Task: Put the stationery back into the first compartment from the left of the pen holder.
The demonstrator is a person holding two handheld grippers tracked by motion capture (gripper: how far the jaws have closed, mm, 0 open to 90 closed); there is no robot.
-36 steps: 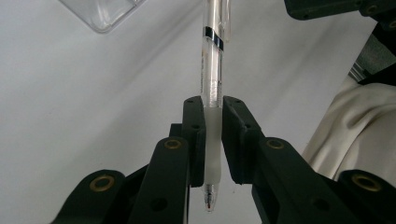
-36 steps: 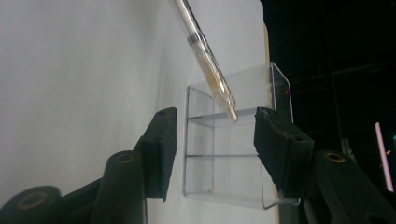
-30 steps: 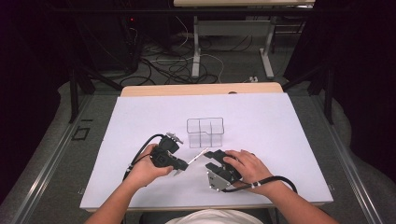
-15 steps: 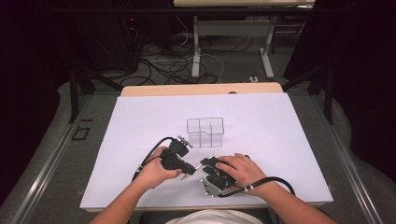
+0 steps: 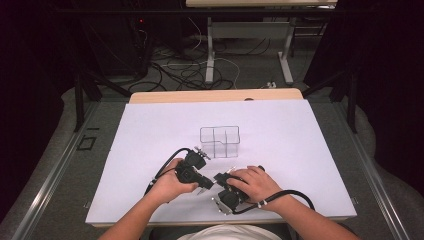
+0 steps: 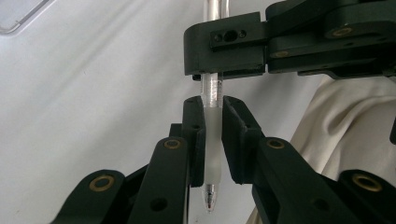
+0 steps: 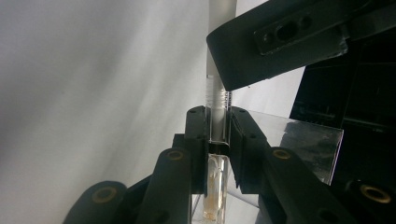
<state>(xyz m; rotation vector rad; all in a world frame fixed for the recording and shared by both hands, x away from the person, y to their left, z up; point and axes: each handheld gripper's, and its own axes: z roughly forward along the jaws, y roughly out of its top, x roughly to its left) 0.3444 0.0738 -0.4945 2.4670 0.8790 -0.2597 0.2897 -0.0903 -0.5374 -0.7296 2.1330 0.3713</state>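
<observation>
Two claws clamp one clear pen [image 6: 213, 140]: the left claw [image 6: 213, 135] on its frosted grip near the tip, the right claw [image 7: 217, 135] closing on its see-through barrel.

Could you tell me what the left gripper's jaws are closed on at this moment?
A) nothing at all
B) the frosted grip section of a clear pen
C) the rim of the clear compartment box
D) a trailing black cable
B: in the left gripper view the left gripper has both pads pressed on the frosted grip of the pen, whose tip points out below.
</observation>
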